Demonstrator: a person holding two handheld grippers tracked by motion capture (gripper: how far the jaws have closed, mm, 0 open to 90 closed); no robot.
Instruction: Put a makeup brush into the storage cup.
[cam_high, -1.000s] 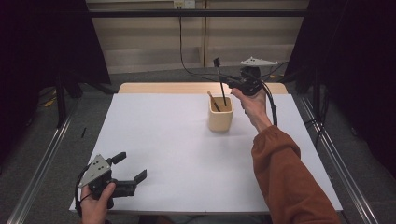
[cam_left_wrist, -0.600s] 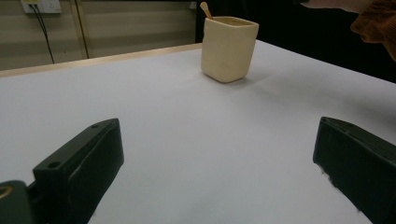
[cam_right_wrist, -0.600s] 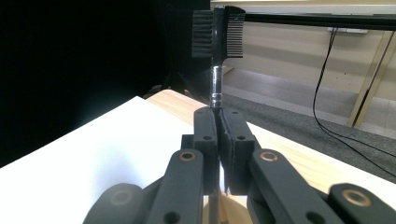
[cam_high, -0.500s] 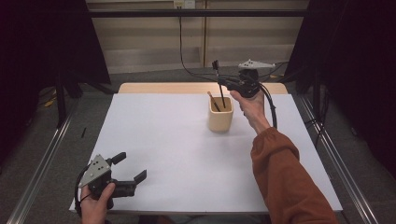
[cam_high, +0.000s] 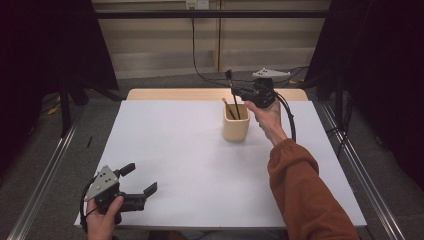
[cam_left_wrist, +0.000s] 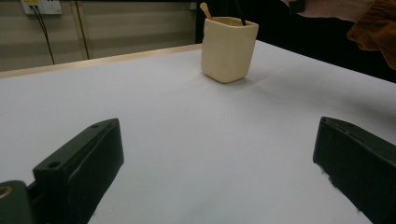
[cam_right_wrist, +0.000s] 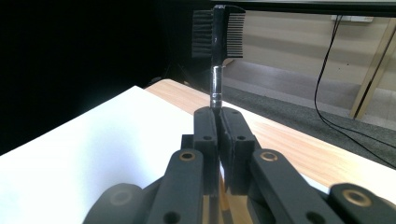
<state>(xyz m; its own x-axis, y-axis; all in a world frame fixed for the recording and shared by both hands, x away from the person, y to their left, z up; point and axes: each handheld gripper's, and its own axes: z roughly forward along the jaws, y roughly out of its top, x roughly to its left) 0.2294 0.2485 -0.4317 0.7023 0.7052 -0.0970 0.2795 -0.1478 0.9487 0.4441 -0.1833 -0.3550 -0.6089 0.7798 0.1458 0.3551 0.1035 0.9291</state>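
Your 2 handheld grippers are black, each topped by a grey three-cornered plate (cam_high: 101, 181) and trailing a black cable (cam_high: 287, 113). Brass-ringed screw holes dot the right gripper (cam_right_wrist: 218, 116) linkage. A rust-orange sleeve (cam_high: 302, 192) covers your right arm.

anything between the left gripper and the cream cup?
Nothing. Bare white table top runs from the open left gripper to the cream cup, as both left gripper view and high view show.
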